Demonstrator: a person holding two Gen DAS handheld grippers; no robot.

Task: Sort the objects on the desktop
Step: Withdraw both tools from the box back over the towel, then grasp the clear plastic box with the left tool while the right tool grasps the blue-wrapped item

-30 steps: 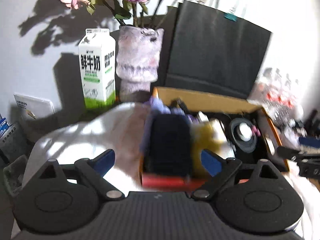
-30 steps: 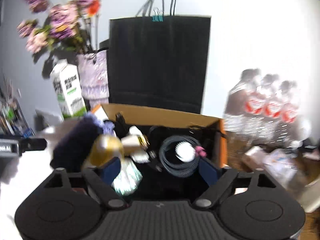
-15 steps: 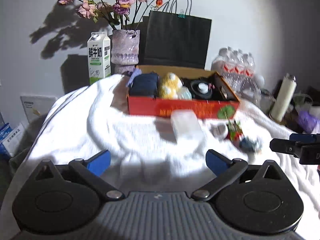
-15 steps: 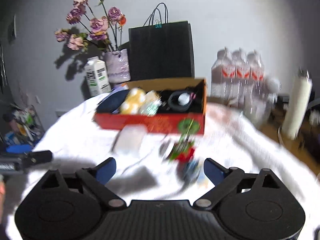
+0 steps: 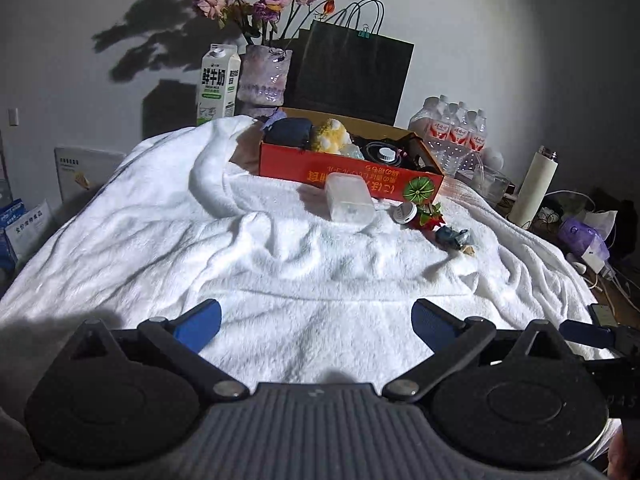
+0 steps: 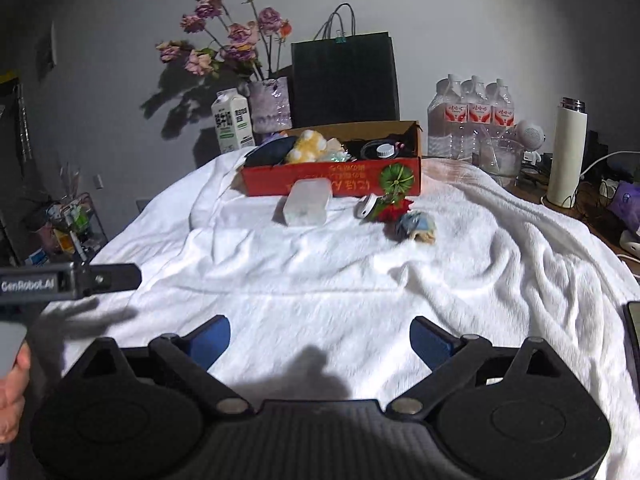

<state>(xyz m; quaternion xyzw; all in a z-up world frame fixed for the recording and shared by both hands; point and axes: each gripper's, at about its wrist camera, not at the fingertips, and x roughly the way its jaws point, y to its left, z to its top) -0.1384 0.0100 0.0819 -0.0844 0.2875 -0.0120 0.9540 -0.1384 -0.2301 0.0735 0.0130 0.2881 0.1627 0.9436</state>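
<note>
Beyond both tongs, clear box

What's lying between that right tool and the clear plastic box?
Only bare white blanket lies between the right tool and the clear plastic box; the right wrist view shows it.

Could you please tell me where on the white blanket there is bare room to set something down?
The widest free patch is the white blanket between the two tools and the clear plastic case. The blanket left of the red cardboard box is also bare, though ridged. Crowded: in front of the box, where the case, a white cap, a red trinket and a blue-grey figurine cluster.
</note>
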